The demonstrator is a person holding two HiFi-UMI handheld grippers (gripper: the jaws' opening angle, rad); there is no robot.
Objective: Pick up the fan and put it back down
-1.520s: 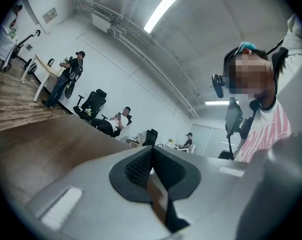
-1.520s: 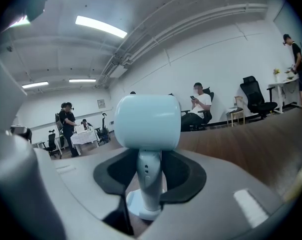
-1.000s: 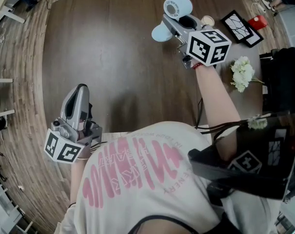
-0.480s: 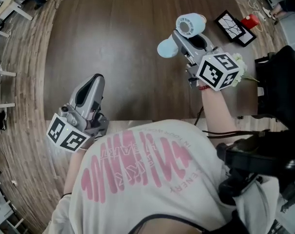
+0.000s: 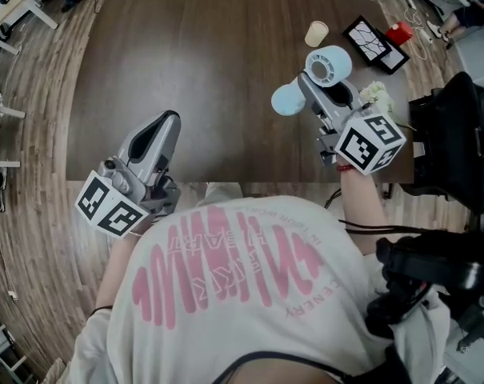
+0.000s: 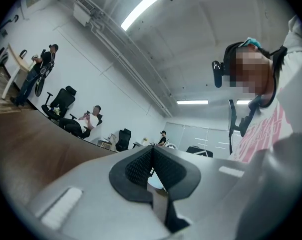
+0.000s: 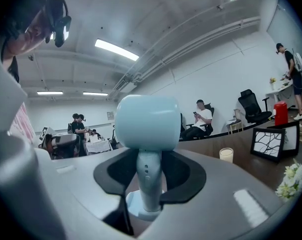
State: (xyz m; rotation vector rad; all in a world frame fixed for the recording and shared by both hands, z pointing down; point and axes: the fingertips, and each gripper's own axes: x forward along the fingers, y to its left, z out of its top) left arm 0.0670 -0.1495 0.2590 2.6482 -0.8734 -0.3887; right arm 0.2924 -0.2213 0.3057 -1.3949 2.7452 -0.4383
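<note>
My right gripper [image 5: 320, 94] is shut on the stem of a small light-blue fan [image 5: 328, 64], above the dark wooden table [image 5: 210, 70] near its front right edge. In the right gripper view the fan [image 7: 147, 121] stands upright, and the gripper [image 7: 150, 176] clamps the stem from both sides just above the round base. My left gripper [image 5: 152, 141] is over the table's front left edge, well apart from the fan. In the left gripper view its jaws [image 6: 151, 156] are pressed together with nothing between them.
At the table's far right are a cream cup [image 5: 316, 33], a black-framed picture [image 5: 368, 42] and a red object [image 5: 400, 32]. White flowers [image 5: 375, 94] lie just right of the fan. A black chair or bag [image 5: 458, 134] stands beside the table on the right.
My right gripper has carried the fan back toward the table's front edge, away from the picture frame. My left gripper has shifted a little up and to the right in the picture.
</note>
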